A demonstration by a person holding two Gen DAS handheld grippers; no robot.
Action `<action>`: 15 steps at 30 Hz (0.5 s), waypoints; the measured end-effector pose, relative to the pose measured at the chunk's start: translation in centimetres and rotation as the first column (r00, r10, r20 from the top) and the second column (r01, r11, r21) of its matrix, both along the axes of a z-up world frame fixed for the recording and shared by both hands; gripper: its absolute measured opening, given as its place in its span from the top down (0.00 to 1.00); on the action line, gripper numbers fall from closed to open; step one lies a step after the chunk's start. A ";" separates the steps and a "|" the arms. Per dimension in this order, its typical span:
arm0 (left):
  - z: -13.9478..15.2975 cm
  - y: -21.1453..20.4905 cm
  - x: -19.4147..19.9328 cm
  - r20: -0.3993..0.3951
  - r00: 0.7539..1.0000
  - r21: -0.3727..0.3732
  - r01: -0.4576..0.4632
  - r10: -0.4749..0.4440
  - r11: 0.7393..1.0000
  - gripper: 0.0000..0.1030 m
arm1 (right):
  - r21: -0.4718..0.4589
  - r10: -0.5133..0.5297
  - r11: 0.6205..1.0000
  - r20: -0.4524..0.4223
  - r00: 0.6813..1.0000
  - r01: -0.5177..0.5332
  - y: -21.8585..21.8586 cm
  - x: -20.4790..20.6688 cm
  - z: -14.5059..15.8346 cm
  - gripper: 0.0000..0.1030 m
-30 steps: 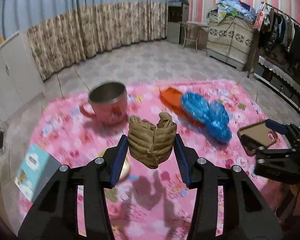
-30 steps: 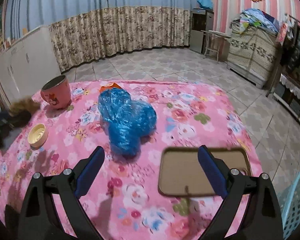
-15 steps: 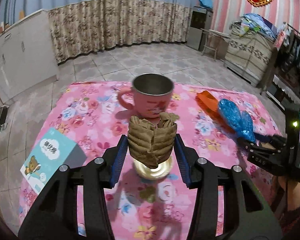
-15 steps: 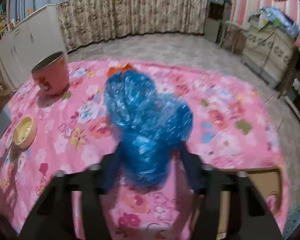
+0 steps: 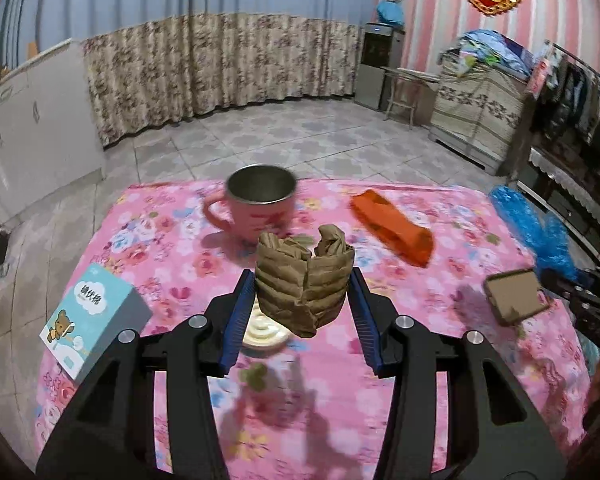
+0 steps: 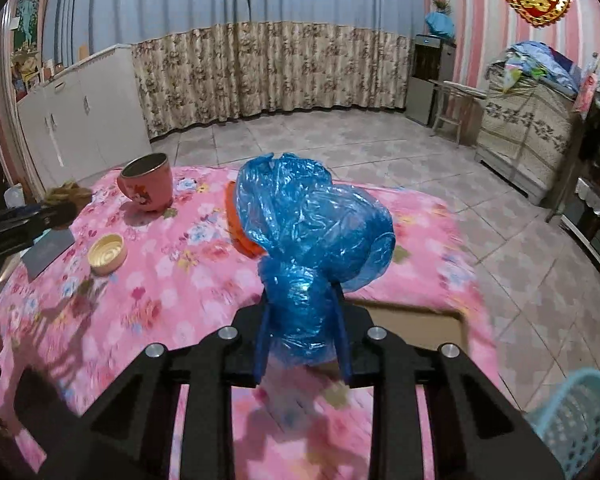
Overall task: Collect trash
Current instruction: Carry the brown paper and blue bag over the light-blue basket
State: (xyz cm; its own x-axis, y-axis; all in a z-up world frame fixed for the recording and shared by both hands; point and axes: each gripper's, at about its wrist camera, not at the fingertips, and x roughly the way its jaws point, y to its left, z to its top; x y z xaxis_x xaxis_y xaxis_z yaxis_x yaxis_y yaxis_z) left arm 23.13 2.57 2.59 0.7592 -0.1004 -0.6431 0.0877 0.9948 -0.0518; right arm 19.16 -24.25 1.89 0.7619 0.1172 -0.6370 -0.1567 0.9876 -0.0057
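My left gripper (image 5: 302,312) is shut on a crumpled brown paper wad (image 5: 305,280) and holds it above the pink flowered tablecloth (image 5: 380,368). My right gripper (image 6: 303,344) is shut on a crumpled blue plastic bag (image 6: 312,232) and holds it up off the table; the bag also shows at the right edge of the left wrist view (image 5: 540,232). An orange wrapper (image 5: 392,224) lies flat on the cloth beyond the wad, partly hidden behind the bag in the right wrist view (image 6: 240,232).
A pink metal mug (image 5: 256,204), a yellow lid (image 6: 107,253), a light blue carton (image 5: 94,320) and a flat brown cardboard piece (image 5: 518,296) lie on the table. A light blue basket (image 6: 576,416) stands on the floor at the right.
My right gripper closed on the blue bag and lifted it off the table. My left gripper swung left and then right with the paper wad still in it.
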 end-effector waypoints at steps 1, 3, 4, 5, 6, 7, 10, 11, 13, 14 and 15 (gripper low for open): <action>0.3 -1.0 -0.6 0.005 1.000 -0.007 0.013 -0.013 1.000 0.55 | 0.000 -0.006 1.000 0.003 1.000 0.006 -0.9 -0.7 0.4 0.74; 0.8 -3.0 -1.9 0.019 0.998 -0.019 0.056 -0.055 0.998 0.55 | -0.005 -0.026 1.000 0.015 1.000 0.026 -2.9 -2.8 1.1 0.74; 0.9 -4.2 -2.5 0.025 0.997 -0.008 0.074 -0.074 0.997 0.55 | -0.001 -0.039 0.999 0.020 0.999 0.039 -3.9 -4.1 1.4 0.73; 0.8 -5.0 -3.0 0.029 0.996 0.003 0.087 -0.087 0.996 0.55 | 0.002 -0.049 0.999 0.023 0.999 0.049 -4.7 -4.7 1.6 0.73; 0.8 -6.6 -3.8 0.033 0.993 0.018 0.110 -0.111 0.994 0.55 | 0.004 -0.061 0.998 0.027 0.998 0.061 -5.4 -5.4 1.7 0.73; 0.7 -7.7 -4.4 0.034 0.991 0.022 0.131 -0.132 0.991 0.55 | 0.008 -0.077 0.997 0.030 0.997 0.077 -6.2 -6.3 1.7 0.73; 0.3 -11.0 -5.7 0.021 0.981 0.006 0.191 -0.191 0.982 0.55 | 0.006 -0.124 0.992 0.033 0.992 0.124 -8.6 -8.7 1.4 0.73; 0.2 -12.0 -6.0 0.012 0.977 -0.007 0.214 -0.214 0.977 0.55 | 0.004 -0.137 0.991 0.033 0.990 0.137 -9.1 -9.2 1.3 0.73; -0.2 -13.9 -6.8 0.002 0.969 -0.028 0.248 -0.248 0.968 0.55 | 0.006 -0.174 0.985 0.034 0.984 0.174 -10.7 -10.4 0.9 0.73; -0.2 -14.8 -7.0 0.001 0.965 -0.034 0.261 -0.261 0.965 0.55 | 0.005 -0.202 0.979 0.034 0.979 0.202 -11.7 -11.2 0.6 0.73; -0.3 -15.5 -7.2 -0.001 0.963 -0.038 0.269 -0.270 0.962 0.55 | 0.005 -0.223 0.975 0.033 0.974 0.223 -12.5 -11.6 0.4 0.73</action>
State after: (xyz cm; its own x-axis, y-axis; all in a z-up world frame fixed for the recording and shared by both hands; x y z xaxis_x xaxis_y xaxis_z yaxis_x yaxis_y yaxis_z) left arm 15.88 -12.93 2.26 0.6970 -0.3248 -0.6394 0.3519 0.9317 -0.0896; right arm 7.52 -36.76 2.29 0.7894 -0.0578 -0.6112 0.0681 0.9977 -0.0064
